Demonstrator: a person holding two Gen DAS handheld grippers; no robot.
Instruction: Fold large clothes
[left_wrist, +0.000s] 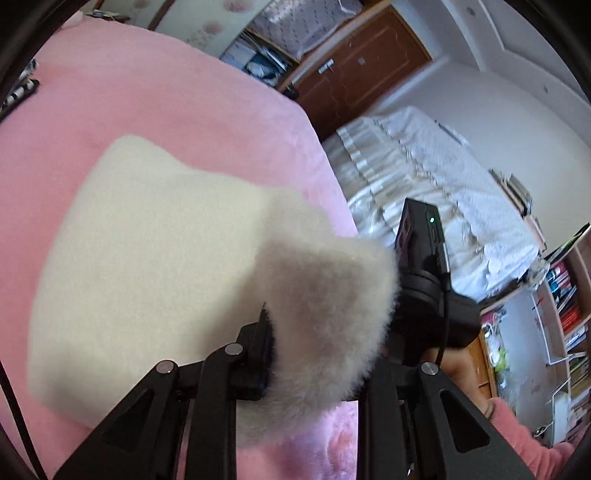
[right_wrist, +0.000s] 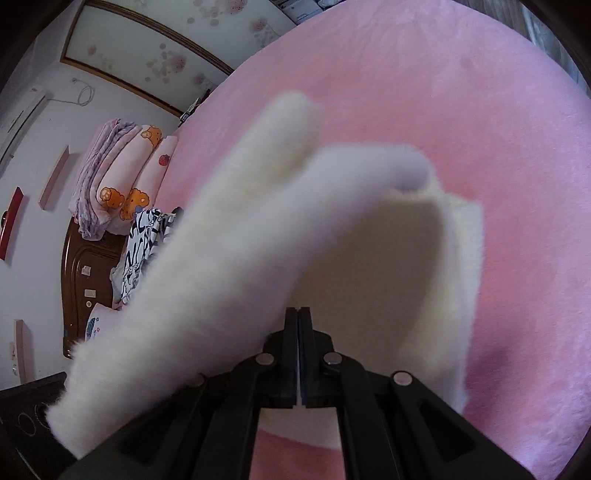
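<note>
Gripping a bunched fleece fold, the left gripper (left_wrist: 314, 354) lifts the cream garment (left_wrist: 147, 258) off the pink bed (left_wrist: 184, 92); bulk may slip. Right view: right gripper (right_wrist: 298, 321) pinches a thin edge, risking pull-out, uneven fold.

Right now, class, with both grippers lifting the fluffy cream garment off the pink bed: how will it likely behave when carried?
The cream garment probably flops: its lifted edge curls over at the left gripper. It seems light, hanging from two small pinches. The right gripper is shut on only a thin layer, so that grip may slip.
</note>
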